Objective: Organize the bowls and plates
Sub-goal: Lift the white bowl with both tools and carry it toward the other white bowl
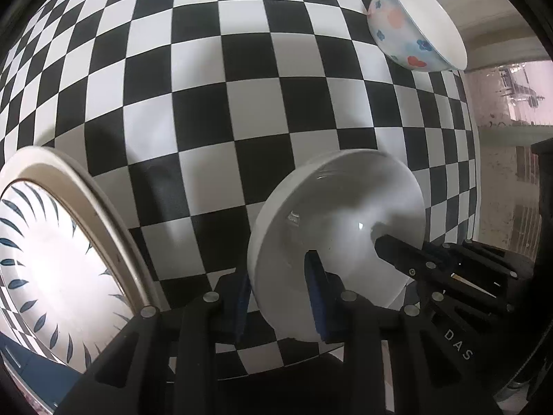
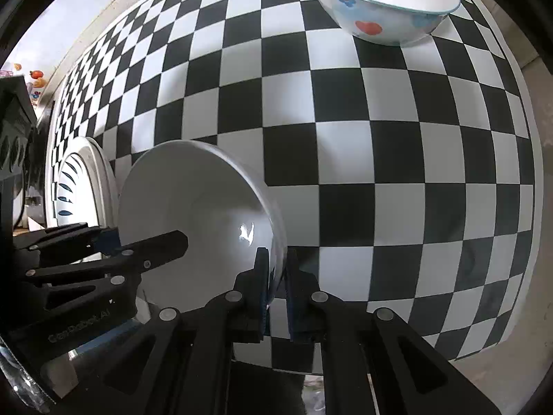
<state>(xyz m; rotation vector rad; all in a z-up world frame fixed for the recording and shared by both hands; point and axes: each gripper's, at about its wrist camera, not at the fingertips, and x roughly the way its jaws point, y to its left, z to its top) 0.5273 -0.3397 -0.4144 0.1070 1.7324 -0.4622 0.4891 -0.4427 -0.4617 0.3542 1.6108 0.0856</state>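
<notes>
Both grippers hold the same plain white bowl (image 1: 337,242) by its rim, on opposite sides, above the checkered tabletop (image 1: 242,103). The left gripper (image 1: 281,297) has its jaws closed on the rim, one blue-padded finger inside the bowl and the other outside against the wall. The right gripper (image 2: 276,287) is clamped the same way on the far side of the rim, one pad in the hollow and one on the outer wall. In each wrist view the other gripper's black finger reaches into the bowl's interior from the side. The bowl is tilted, with its opening turned to one side; whether its base touches the tabletop cannot be told.

Near the far edge of the tabletop stands a flower-patterned bowl (image 2: 383,3), white inside with a thin blue rim and red and blue blossoms on its outer wall, upright and well apart from the held bowl. On the left side of the tabletop lies a plate with dark blue leaf strokes (image 1: 52,263) around its border, resting inside a wider cream-rimmed plate (image 1: 103,200); this stack sits near the white bowl without touching it
</notes>
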